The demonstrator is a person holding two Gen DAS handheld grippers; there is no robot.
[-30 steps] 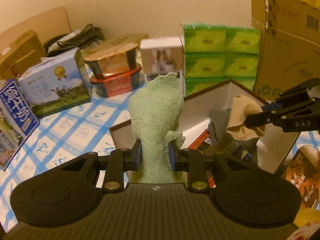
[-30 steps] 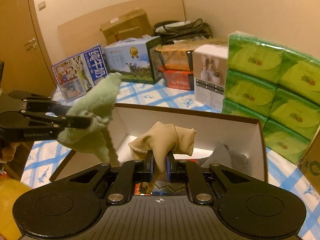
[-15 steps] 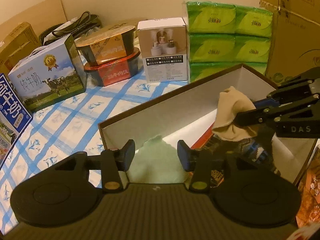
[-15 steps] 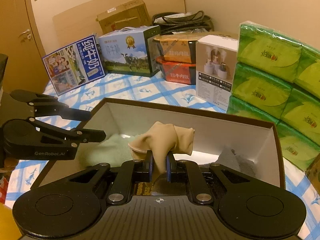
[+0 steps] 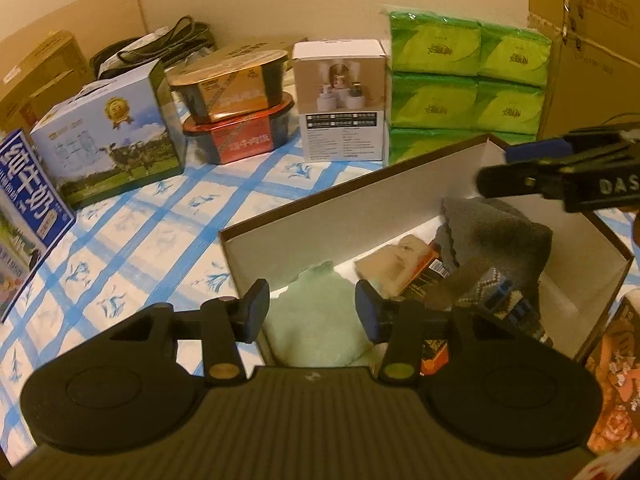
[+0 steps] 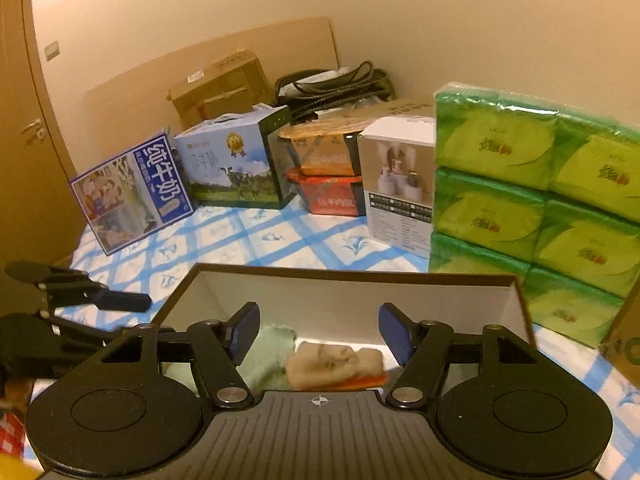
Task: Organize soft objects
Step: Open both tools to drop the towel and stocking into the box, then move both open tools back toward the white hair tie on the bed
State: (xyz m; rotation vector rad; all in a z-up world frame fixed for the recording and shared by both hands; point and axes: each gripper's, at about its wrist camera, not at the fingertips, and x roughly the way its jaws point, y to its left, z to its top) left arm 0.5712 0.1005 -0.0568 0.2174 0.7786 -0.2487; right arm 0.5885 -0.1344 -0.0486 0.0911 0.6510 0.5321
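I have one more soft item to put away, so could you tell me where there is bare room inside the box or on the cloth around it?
Bare: the white floor at the brown cardboard box's right end, beside the grey knitted cloth; also the blue-checked tablecloth before the milk carton. Crowded: the box's left half.

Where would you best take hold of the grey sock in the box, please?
Pinch the raised fold of the grey sock from above. It lies humped over other items against the box wall, so its top stands clear, while its patterned cuff is tucked low near the left gripper.
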